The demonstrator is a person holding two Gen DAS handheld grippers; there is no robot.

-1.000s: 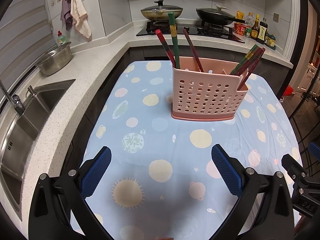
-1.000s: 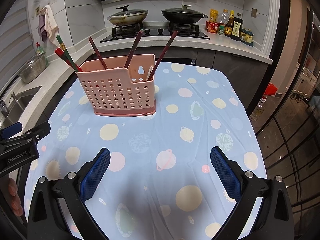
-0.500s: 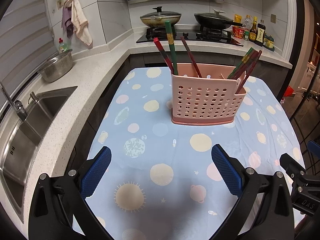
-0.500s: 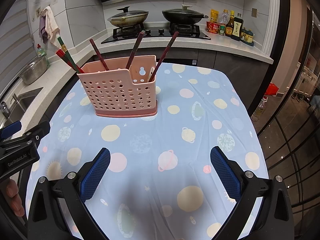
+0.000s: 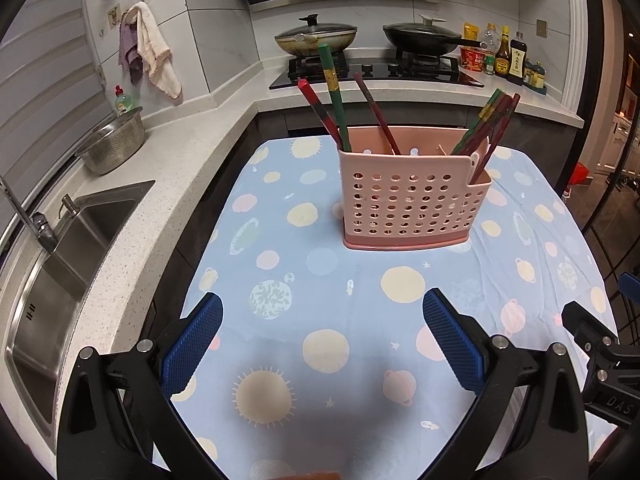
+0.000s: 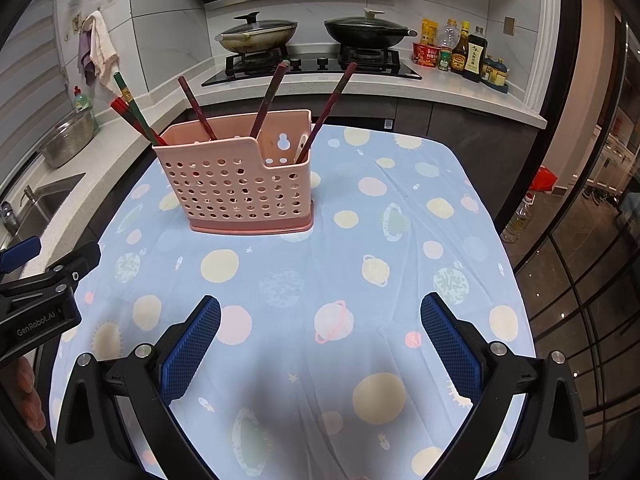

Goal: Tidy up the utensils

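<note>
Left wrist view: left gripper (image 5: 322, 338) fingers spread wide, empty, over the tablecloth (image 5: 280, 240) at lower frame. Pink utensil holder (image 5: 412, 196) upright at centre, well apart from the fingers; chopsticks (image 5: 334, 92) lean out of it.

Right wrist view: right gripper (image 6: 320, 340) fingers spread wide, empty, lower frame. Utensil holder (image 6: 240, 184) centre-left; chopsticks (image 6: 270, 100) inside. Left gripper (image 6: 44, 300) at left edge.

You are facing a speckled white counter (image 5: 168, 184) wrapping a steel sink (image 5: 60, 264), gas stove (image 6: 312, 66) and tiled wall (image 5: 224, 40).
</note>
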